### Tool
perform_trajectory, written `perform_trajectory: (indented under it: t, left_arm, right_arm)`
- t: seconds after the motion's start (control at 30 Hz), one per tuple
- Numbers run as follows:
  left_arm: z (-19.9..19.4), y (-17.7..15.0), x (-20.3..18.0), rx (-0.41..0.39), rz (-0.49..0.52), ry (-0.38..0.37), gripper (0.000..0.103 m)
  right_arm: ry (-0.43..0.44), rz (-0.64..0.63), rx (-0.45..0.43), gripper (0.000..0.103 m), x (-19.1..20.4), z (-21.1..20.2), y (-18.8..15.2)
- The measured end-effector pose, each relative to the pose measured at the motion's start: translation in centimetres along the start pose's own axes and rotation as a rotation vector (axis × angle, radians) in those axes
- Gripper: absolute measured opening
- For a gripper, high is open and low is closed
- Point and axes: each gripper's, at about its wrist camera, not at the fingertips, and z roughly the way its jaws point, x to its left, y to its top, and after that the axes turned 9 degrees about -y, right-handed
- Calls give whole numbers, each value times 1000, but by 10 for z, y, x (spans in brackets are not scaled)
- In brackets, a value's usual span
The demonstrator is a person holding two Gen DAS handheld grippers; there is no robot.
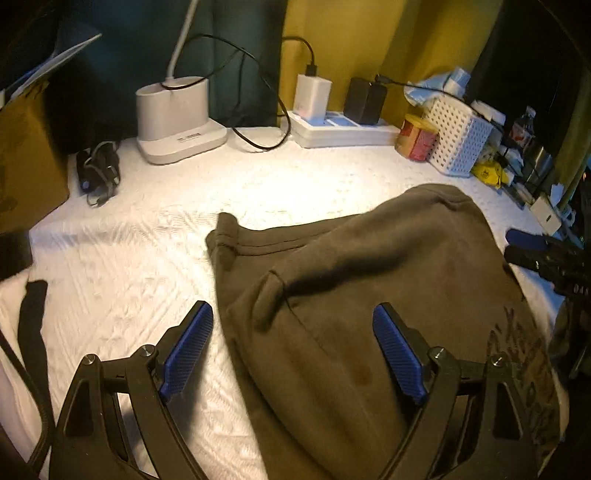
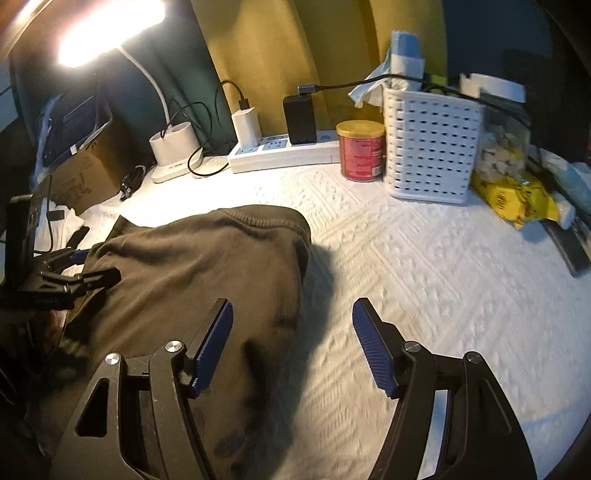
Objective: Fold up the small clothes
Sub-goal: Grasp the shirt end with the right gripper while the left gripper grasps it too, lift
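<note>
Fold pending: olive garment [image 1: 369, 280] flat on bed [image 1: 129, 258]; left gripper [image 1: 291, 354], right gripper [image 2: 291, 347] wide, empty; next, pinch edges.

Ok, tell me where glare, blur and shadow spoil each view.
Right wrist view: the lamp head blows out top left; the white cover smears near the right tool. Left wrist view: no glare; the olive garment is soft, its print blurred, corners dark.
</note>
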Motion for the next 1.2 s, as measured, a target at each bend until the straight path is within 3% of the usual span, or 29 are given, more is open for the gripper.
perform_trajectory:
  t: [0.23, 0.33, 0.43, 0.53, 0.6, 0.63, 0.8, 0.87, 1.2]
  left_arm:
    - [10, 5, -16, 33, 81, -62, 88]
    - [12, 4, -25, 38, 92, -128, 87]
    - [14, 4, -36, 53, 127, -156, 87]
    - [14, 2, -44, 60, 163, -164, 73]
    - [15, 2, -47, 63, 175, -159, 69]
    - [16, 3, -47, 63, 179, -156, 67]
    - [16, 1, -54, 58, 198, -142, 35]
    - [17, 1, -57, 58, 199, -159, 32]
    - [8, -4, -67, 28, 214, -155, 30]
  right_arm:
    - [73, -34, 60, 71, 13, 30, 7]
    - [103, -86, 66, 73, 24, 35, 10]
    - [63, -156, 65, 73, 40, 37, 9]
    - [38, -193, 65, 73, 50, 39, 9]
    - [39, -203, 64, 73, 52, 40, 8]
    - [43, -209, 63, 68, 54, 40, 8]
    - [90, -236, 54, 36, 64, 37, 6]
    - [106, -245, 54, 25, 68, 36, 5]
    - [108, -245, 36, 21, 71, 23, 1]
